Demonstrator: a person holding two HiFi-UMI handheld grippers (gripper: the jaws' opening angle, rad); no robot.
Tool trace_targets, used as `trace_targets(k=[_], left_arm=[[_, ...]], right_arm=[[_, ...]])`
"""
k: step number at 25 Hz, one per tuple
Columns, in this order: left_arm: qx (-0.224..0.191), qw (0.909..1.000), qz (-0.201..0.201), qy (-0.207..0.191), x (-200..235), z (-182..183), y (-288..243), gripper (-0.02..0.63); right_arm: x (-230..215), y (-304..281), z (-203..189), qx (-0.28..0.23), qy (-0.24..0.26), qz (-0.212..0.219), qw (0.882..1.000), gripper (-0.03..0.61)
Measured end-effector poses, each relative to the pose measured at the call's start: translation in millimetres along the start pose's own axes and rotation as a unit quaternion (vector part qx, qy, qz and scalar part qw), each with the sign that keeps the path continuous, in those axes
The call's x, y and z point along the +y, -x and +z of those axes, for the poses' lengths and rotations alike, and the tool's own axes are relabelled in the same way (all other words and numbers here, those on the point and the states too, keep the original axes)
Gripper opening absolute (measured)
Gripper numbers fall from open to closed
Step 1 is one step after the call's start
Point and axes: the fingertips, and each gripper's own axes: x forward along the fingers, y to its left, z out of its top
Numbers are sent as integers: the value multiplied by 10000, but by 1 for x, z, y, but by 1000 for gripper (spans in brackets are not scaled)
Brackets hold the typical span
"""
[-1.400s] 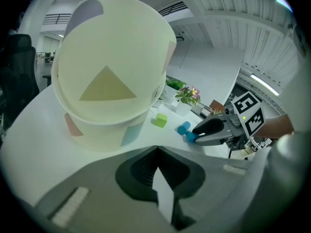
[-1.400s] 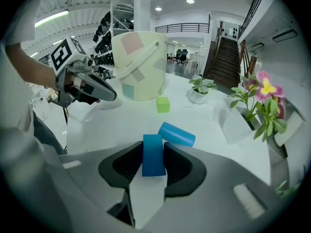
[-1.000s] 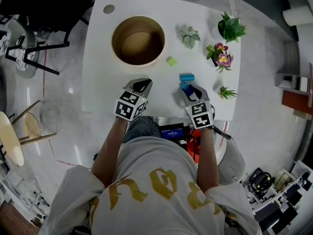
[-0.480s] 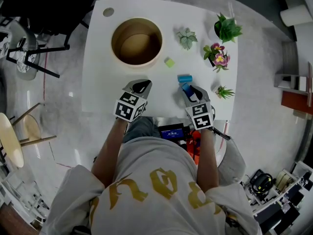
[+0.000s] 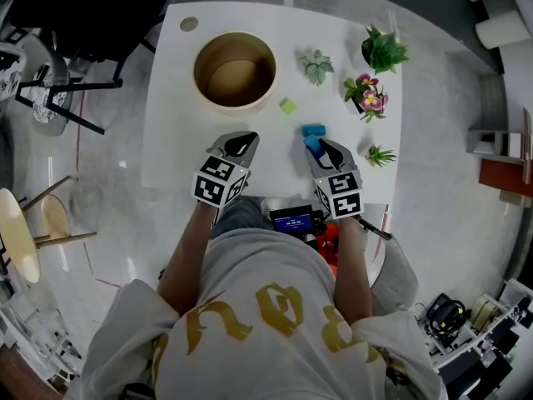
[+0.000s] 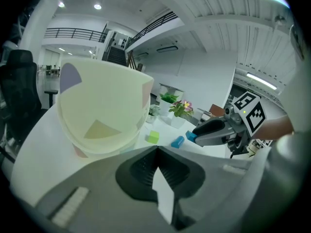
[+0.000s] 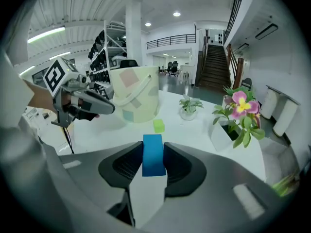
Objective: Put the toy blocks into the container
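A round tan container [image 5: 234,69] stands on the white table [image 5: 175,140], and it fills the left gripper view as a pale bucket [image 6: 102,110]. My right gripper [image 5: 315,146] is shut on a dark blue block [image 7: 153,154], held just above the table. Right beyond it a light blue block [image 5: 313,129] lies on the table. A green block [image 5: 288,106] sits between that one and the container. My left gripper [image 5: 239,140] hovers near the front edge, below the container, with its jaws shut and nothing in them.
Potted plants line the table's right side: a small succulent [image 5: 317,65], a leafy green one [image 5: 384,50], a pink-flowered one [image 5: 367,96] and a tiny one [image 5: 379,155]. A black chair [image 5: 75,15] stands off the back left corner.
Both grippers have lifted a little off the table. The dark blue block has gone up with the right gripper, still in its jaws.
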Motion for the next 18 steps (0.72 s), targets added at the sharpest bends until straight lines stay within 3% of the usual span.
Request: trace_targets(k=[5, 11, 16, 18], left_arm=[[-353, 9991, 101, 204, -1, 20, 19, 2], [-1054, 9908, 25, 849, 3, 48, 46, 2], [-1212, 9890, 294, 797, 14, 56, 64, 2], [-1338, 9879, 285, 731, 15, 63, 70, 1]], right_arm=[[11, 6, 34, -494, -239, 299, 9980, 160], [25, 12, 66, -1041, -450, 677, 9912, 160], [33, 22, 91, -1611, -1142, 1165, 9734, 158], [35, 23, 100, -1678, -1044, 1211, 9728, 158]])
